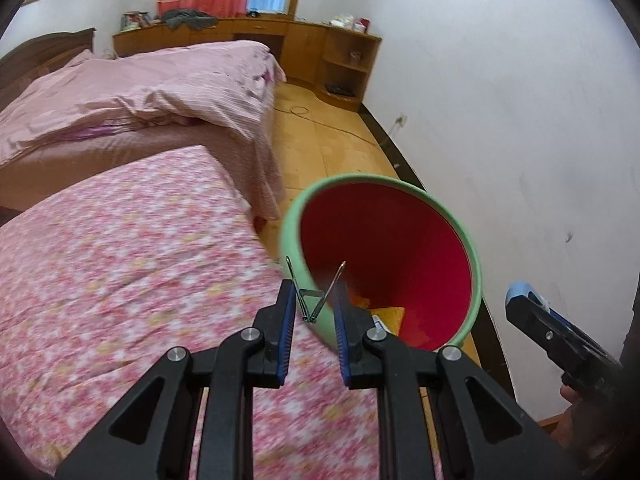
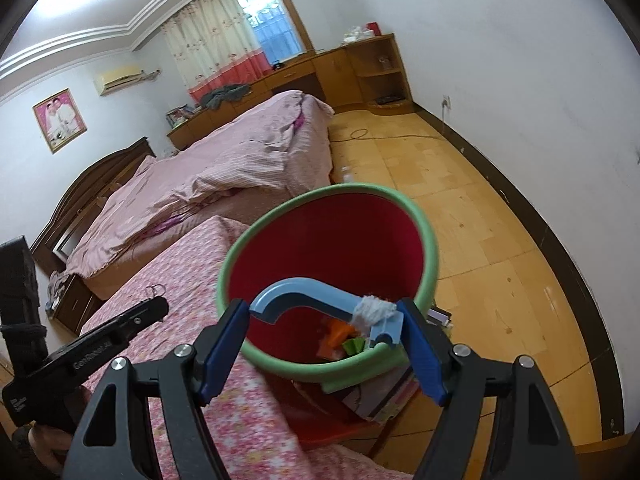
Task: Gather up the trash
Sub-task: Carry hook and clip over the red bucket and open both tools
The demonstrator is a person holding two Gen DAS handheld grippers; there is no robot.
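A red bin with a green rim (image 1: 384, 248) stands beside the flowered bed; it also shows in the right wrist view (image 2: 332, 240) with orange and green scraps (image 2: 340, 340) inside. My left gripper (image 1: 314, 304) is shut on a bent metal wire clip (image 1: 314, 296), held at the bin's near rim. My right gripper (image 2: 324, 316) is shut on a light blue plastic hook with white cloth wrapped on it (image 2: 320, 304), held over the bin's opening. The right gripper (image 1: 560, 332) shows at the right of the left wrist view; the left gripper (image 2: 120, 328) shows at the left of the right wrist view.
A bed with a pink flowered cover (image 1: 120, 280) lies at left, a second bed with a pink striped quilt (image 1: 160, 92) behind it. A wooden floor (image 2: 460, 200) runs along the white wall. Wooden cabinets (image 1: 312, 48) stand at the back. Books (image 2: 384, 396) lie under the bin.
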